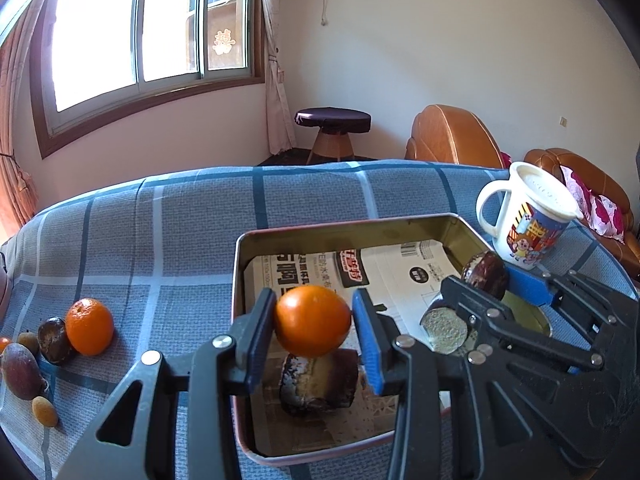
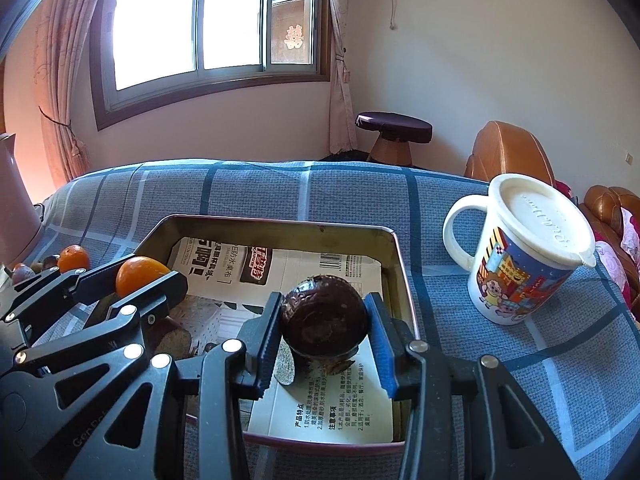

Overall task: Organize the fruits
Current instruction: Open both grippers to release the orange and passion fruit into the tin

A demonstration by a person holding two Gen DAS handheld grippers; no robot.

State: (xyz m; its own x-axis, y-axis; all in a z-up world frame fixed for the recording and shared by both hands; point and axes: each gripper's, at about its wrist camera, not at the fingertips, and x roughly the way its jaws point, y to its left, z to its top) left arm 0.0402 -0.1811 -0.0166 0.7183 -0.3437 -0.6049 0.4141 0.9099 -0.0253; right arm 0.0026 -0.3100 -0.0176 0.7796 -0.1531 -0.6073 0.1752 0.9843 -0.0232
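An orange [image 1: 312,322] hangs between the blue pads of my left gripper [image 1: 314,312], which is shut on it above the near left part of a metal tin [image 1: 320,230] lined with printed paper. From the right wrist view the same orange [image 2: 140,276] shows in the left gripper [image 2: 138,278]. My right gripper [image 2: 324,308] is shut on a dark brown passion fruit [image 2: 323,316] over the tin's [image 2: 280,222] right side. In the left wrist view, that fruit [image 1: 486,276] sits in the right gripper [image 1: 490,280].
A lidded cartoon mug [image 2: 528,256] stands right of the tin on the blue checked cloth [image 1: 168,240]. At the left lie another orange [image 1: 90,326], a dark passion fruit [image 1: 54,340], a purple fruit [image 1: 22,364] and a small kumquat [image 1: 44,410]. A pink kettle [image 2: 16,208] stands far left.
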